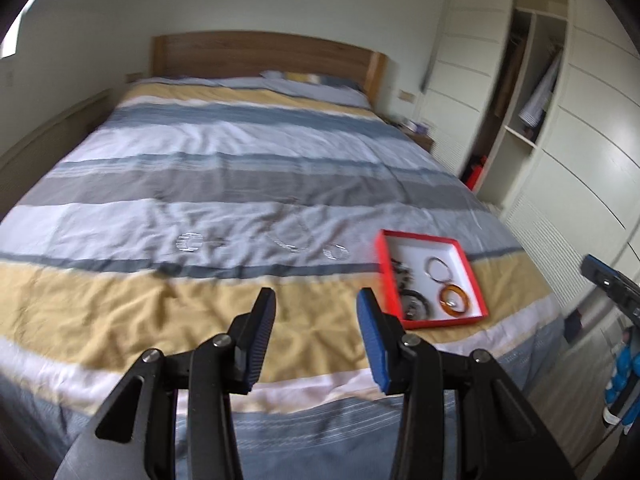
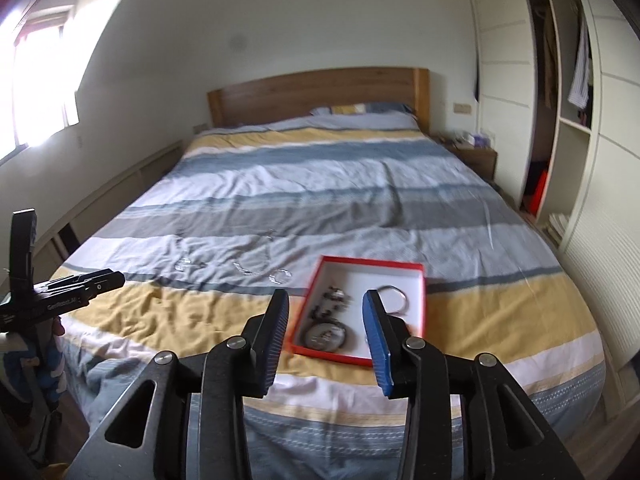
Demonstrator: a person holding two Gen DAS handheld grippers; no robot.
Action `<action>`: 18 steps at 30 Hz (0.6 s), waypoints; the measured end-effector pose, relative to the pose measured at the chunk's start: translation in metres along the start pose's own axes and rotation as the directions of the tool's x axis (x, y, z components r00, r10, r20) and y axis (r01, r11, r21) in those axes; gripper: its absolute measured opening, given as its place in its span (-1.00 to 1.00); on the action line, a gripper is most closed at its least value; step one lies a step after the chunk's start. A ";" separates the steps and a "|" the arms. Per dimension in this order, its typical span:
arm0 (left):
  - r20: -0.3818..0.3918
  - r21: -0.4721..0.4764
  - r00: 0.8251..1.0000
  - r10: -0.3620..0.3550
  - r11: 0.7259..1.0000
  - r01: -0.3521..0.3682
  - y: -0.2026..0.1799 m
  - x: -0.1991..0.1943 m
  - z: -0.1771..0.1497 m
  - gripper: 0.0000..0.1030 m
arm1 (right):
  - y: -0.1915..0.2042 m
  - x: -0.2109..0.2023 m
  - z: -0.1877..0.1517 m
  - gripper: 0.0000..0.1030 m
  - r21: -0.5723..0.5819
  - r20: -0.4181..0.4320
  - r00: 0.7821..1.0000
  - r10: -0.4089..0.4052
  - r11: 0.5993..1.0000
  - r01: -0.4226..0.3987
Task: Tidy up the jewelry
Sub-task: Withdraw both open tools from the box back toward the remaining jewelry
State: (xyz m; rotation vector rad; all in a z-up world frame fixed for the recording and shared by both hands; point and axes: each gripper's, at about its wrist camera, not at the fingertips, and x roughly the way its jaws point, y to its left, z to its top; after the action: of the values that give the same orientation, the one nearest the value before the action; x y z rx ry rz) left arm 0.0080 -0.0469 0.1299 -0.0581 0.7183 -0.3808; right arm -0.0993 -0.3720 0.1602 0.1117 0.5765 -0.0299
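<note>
A red-rimmed white box (image 1: 379,258) lies on the striped bed cover, also in the right wrist view (image 2: 416,266). It holds a silver bangle (image 1: 439,268), an amber bangle (image 1: 453,300) and dark beaded pieces (image 1: 412,304). Three silvery bracelets and a thin chain lie loose on the cover left of the box: one (image 1: 190,241), a second (image 1: 289,245), a third (image 1: 335,252); they also show in the right wrist view (image 2: 280,277). My left gripper (image 1: 316,300) is open and empty above the yellow stripe. My right gripper (image 2: 326,304) is open and empty above the box's near end.
The bed (image 1: 240,152) has a wooden headboard (image 1: 264,52). A white wardrobe with open shelves (image 1: 532,100) stands to the right, with a nightstand (image 2: 476,156) beside the bed. A window (image 2: 36,80) is on the left wall. The left gripper's body (image 2: 60,296) shows at the left of the right wrist view.
</note>
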 end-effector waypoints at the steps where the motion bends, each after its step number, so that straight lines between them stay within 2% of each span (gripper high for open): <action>1: 0.010 -0.010 1.000 0.013 1.000 -0.013 0.008 -0.008 -0.002 -0.22 | 0.007 -0.005 0.000 -0.20 -0.011 0.008 1.000 0.007 1.000 -0.007; 8: 0.083 -0.105 0.992 0.100 0.990 -0.091 0.058 -0.064 -0.020 -0.22 | 0.048 -0.036 -0.001 -0.13 -0.078 0.057 0.997 0.057 0.996 -0.053; 15: 0.144 -0.168 0.982 0.123 0.981 -0.098 0.084 -0.098 -0.036 -0.22 | 0.073 -0.055 -0.001 0.01 -0.099 0.099 0.990 0.097 0.991 -0.087; 18: 0.143 -0.170 0.981 0.129 0.980 -0.104 0.087 -0.104 -0.042 -0.22 | 0.082 -0.057 -0.003 0.04 -0.107 0.100 0.988 0.113 0.989 -0.102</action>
State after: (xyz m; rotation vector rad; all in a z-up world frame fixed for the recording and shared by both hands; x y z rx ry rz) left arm -0.0630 0.0745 0.1480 -0.1958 0.5958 -0.2020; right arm -0.1441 -0.2904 0.1967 0.0424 0.4639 0.0980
